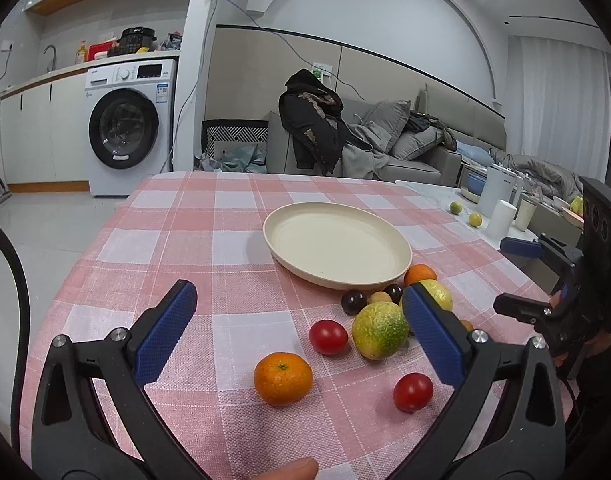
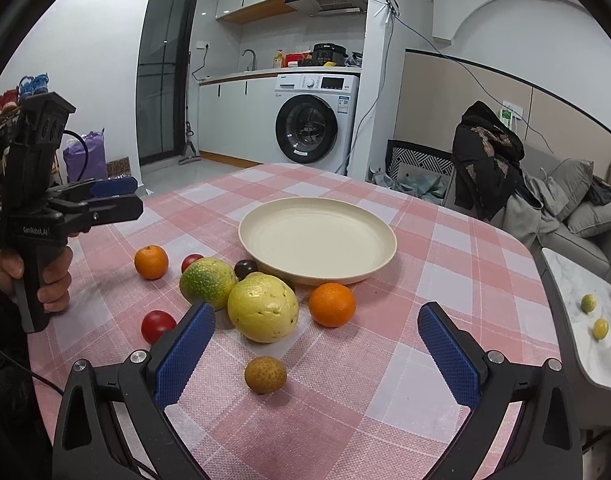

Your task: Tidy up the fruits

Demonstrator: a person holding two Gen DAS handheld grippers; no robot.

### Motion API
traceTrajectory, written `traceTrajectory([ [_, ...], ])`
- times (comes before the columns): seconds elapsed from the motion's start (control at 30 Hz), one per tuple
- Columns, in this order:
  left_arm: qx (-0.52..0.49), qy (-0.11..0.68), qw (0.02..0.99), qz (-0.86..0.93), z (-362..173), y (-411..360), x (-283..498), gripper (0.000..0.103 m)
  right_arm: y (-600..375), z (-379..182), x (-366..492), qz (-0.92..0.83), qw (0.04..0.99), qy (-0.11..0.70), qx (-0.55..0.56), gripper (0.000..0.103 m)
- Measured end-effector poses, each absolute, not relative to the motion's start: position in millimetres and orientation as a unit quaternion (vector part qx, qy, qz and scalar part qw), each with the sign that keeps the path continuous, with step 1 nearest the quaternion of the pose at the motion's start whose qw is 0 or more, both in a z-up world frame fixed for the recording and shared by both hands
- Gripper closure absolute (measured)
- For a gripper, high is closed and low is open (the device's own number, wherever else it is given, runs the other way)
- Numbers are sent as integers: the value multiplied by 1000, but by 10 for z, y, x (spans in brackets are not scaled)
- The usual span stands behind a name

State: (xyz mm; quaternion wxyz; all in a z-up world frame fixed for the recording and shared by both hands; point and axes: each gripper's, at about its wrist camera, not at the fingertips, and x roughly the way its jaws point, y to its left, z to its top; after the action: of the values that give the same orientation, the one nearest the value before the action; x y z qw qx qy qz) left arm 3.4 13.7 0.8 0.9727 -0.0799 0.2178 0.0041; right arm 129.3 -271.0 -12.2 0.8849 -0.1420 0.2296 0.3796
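A cream plate stands empty on the pink checked tablecloth. Loose fruit lies in front of it: a mandarin, two red tomatoes, a green-yellow citrus, a big yellow fruit, a second mandarin, a dark plum and a small brown longan. My left gripper is open and empty above the near mandarin. My right gripper is open and empty over the longan.
A side table at the right holds two small limes, a white kettle and cups. A sofa with clothes stands behind the table, a washing machine at the back left.
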Motion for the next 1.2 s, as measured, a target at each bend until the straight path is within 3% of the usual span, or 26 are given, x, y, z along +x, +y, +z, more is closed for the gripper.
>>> traceTrajectory([
  [0.77,-74,200,976,36,-2,134,-33,1,-2710,-141,1357,382,879,250,-136,0],
  [1.2,-37,238,970,44,-21,-9,97,1,-2761,-190,1525,382,873,286,-100,0],
])
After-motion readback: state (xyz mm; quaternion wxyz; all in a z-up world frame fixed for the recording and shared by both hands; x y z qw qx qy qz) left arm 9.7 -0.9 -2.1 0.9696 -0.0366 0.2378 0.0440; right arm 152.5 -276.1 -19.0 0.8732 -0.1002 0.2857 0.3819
